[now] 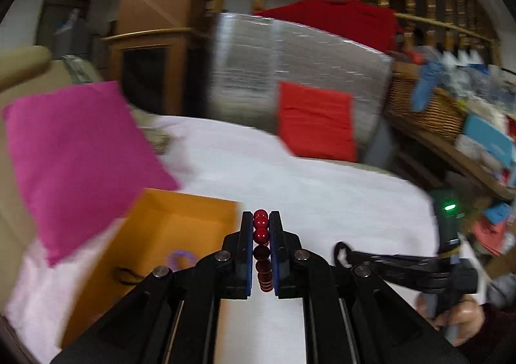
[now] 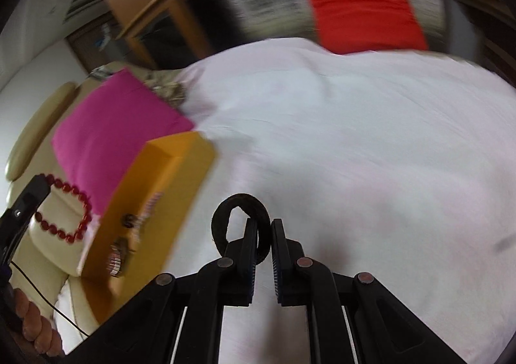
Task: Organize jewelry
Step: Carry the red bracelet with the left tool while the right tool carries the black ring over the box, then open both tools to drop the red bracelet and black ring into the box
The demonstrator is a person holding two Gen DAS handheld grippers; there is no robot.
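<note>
While both views are smeared by blur, the grips read clearly enough. The left gripper (image 1: 261, 219) is closed on a red bead bracelet (image 1: 261, 235) — the beads run in a line between its two blue-edged pads, from the fingertips back toward the hinge. In the right wrist view the same bracelet (image 2: 69, 212) shows as a full loop hanging from that gripper (image 2: 34, 191), up off the cream sofa arm (image 2: 48, 254) and just left of the orange box (image 2: 161, 202).

The right gripper (image 2: 264, 225) is nearly shut, pinching a black ring-shaped band (image 2: 240, 202); the band's loop stands out past the left finger (image 2: 250, 235), above the white sheet (image 2: 354, 154). From the left wrist view this gripper (image 1: 342, 251) sits low at right, a hand (image 1: 461, 319) on its handle.

Inside the orange box (image 1: 180, 222) lie a purple ring (image 1: 182, 259) and a dark cord (image 1: 127, 275), below and left of the left gripper's fingers. A magenta cushion (image 1: 80, 164) sits beside the box — touching or overlapping its far corner.
</note>
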